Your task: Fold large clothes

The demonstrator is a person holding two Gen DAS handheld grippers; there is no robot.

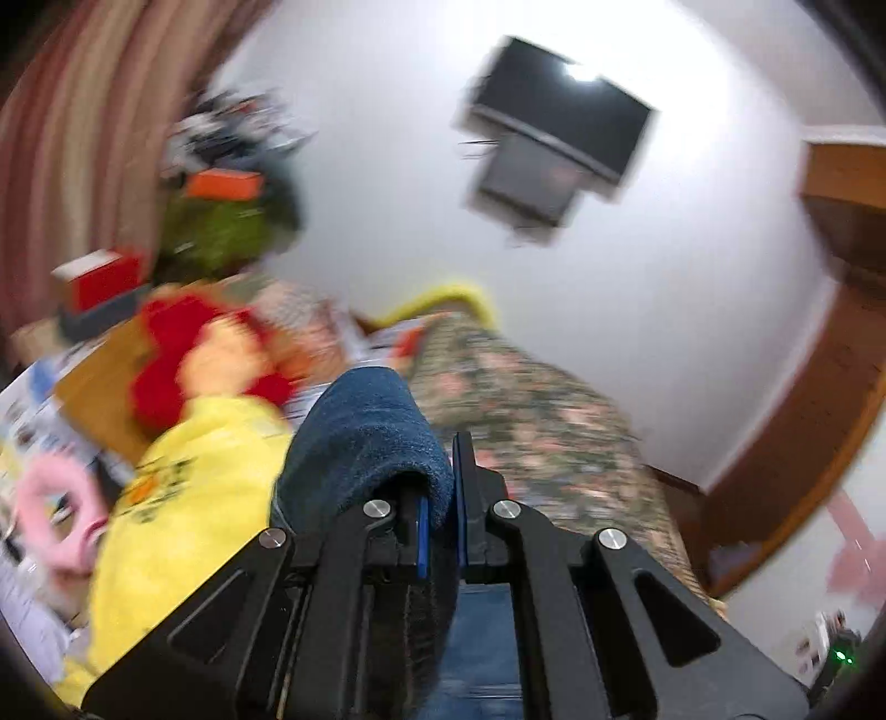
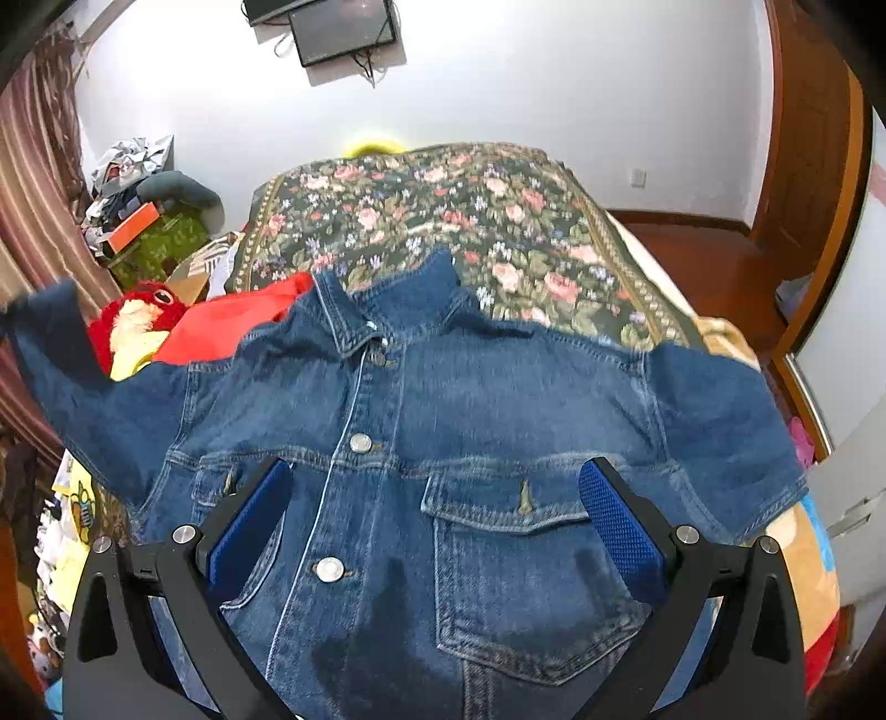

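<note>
A blue denim jacket (image 2: 443, 421) lies front up, buttoned, on a bed with a floral cover (image 2: 443, 221). Its left sleeve (image 2: 61, 354) is lifted off the bed toward the upper left. In the left wrist view my left gripper (image 1: 440, 498) is shut on a fold of that denim sleeve (image 1: 365, 437), which bulges up over the blue pads. This view is blurred. My right gripper (image 2: 437, 509) hovers open over the jacket's chest, one pad (image 2: 620, 526) above the right chest pocket (image 2: 526, 559), nothing between the fingers.
A red plush toy (image 2: 138, 315), red cloth (image 2: 238, 321) and yellow cloth (image 1: 188, 509) lie left of the jacket. Clutter with an orange box (image 2: 133, 227) is piled by the striped curtain (image 2: 39, 194). A dark screen (image 2: 343, 27) hangs on the white wall; a wooden door frame (image 2: 814, 166) stands at right.
</note>
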